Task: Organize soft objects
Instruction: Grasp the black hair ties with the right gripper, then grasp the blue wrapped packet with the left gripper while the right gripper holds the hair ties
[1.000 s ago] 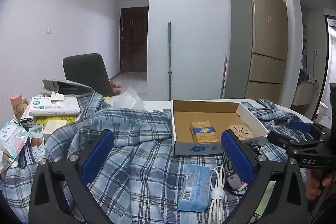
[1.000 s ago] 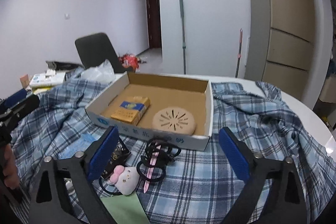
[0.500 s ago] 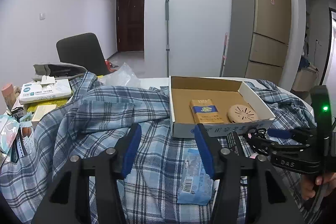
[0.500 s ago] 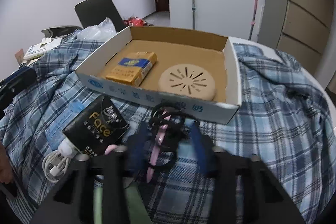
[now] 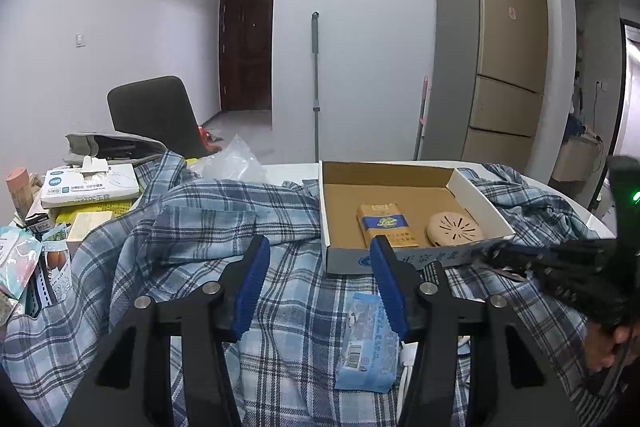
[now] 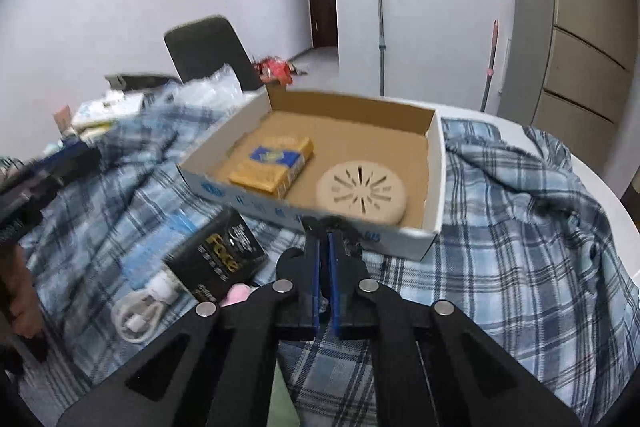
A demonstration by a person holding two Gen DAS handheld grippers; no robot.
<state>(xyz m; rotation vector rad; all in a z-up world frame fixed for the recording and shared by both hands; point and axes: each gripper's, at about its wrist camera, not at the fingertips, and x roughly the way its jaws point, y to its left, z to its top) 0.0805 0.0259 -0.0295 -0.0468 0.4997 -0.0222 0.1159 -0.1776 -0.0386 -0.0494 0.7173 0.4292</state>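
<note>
A blue plaid shirt is spread over the table. On it stands an open cardboard box holding a yellow pack and a beige slotted disc. My right gripper is shut on a tangle of black hair ties just in front of the box's near wall. My left gripper hangs over the shirt left of the box, its blue pads half apart with nothing pressed between them.
A black "Face" packet, a white cable and a blue tissue pack lie on the shirt in front of the box. Tissue boxes and snack packets crowd the left edge. A dark chair stands behind.
Both grippers' jaws have narrowed: the left from wide to half apart, the right fully onto the black hair ties. The right gripper tilted down towards the box front.
</note>
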